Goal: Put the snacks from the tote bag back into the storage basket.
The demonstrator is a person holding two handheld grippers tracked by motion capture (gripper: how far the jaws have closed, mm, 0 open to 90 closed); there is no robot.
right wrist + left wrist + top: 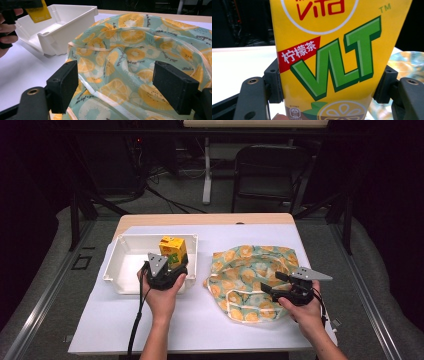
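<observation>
A yellow lemon tea carton (pixel 172 250) hangs upright over the white plastic bin (pixel 120 270), and my left gripper (pixel 174 261) is shut on it. In the left gripper view both pads press the sides of the carton (pixel 332 62), which hides most of what lies beyond. A fabric bag (pixel 245 265) printed with orange slices lies crumpled to the right of the bin. My right gripper (pixel 272 285) hovers over the bag's near right part. Its jaws stand open in the right gripper view (pixel 125 85), with the bag's cloth (pixel 135 47) below and between them, not pinched. The bin (pixel 75 17) and the carton (pixel 37 11) show at that view's upper left.
A white sheet (pixel 200 320) covers the table, with a strip of wood (pixel 200 219) bare at the far edge. A dark chair (pixel 265 170) and a white post (pixel 206 170) stand beyond it. The left gripper's cable (pixel 136 320) trails toward the near edge.
</observation>
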